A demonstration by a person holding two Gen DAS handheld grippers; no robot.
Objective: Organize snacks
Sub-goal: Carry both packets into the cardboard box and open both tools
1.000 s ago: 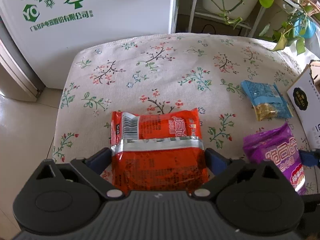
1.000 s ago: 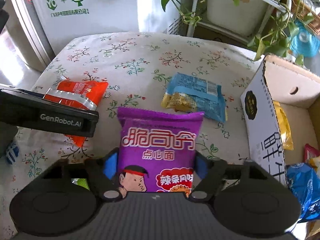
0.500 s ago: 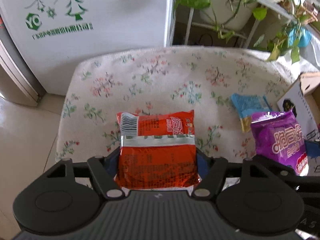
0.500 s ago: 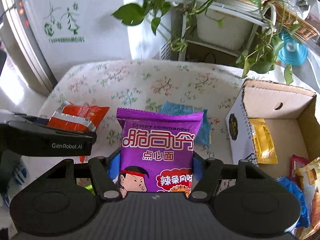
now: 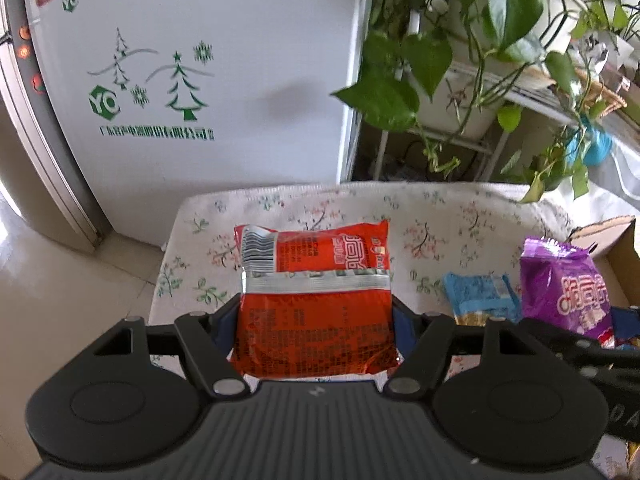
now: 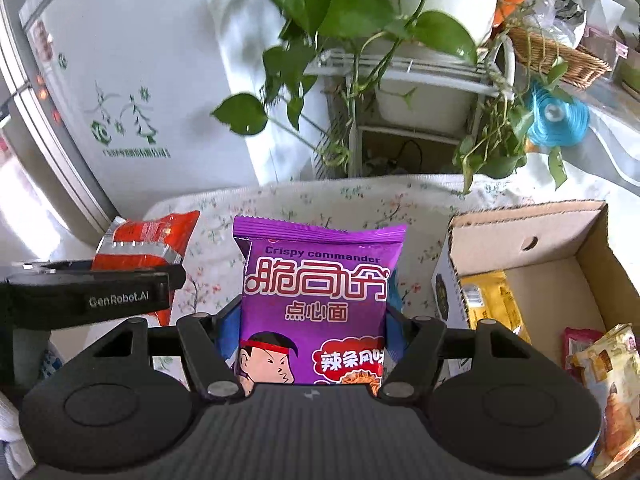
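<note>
The red-orange snack packet [image 5: 316, 304] hangs above the floral tablecloth [image 5: 440, 216], and my left gripper [image 5: 316, 318] is shut on it, pads pressed against both sides. My right gripper [image 6: 313, 332] is shut on the purple "Crispy commander" packet [image 6: 316, 300], also held clear of the table. In the left wrist view the purple packet [image 5: 564, 288] shows at the right. In the right wrist view the red packet [image 6: 148, 236] and the left gripper's body [image 6: 92, 296] show at the left. A blue packet [image 5: 480, 292] lies on the cloth between them.
An open cardboard box [image 6: 560, 240] stands at the table's right with a yellow packet [image 6: 488, 300] and other snacks inside. A white fridge [image 5: 200, 80] stands behind the table at the left. A plant stand [image 6: 420, 80] with trailing leaves is behind the middle.
My left gripper's jaws closed onto the red packet. Both grippers then rose with their packets, which left the cloth, and both views tipped up towards the fridge and plants.
</note>
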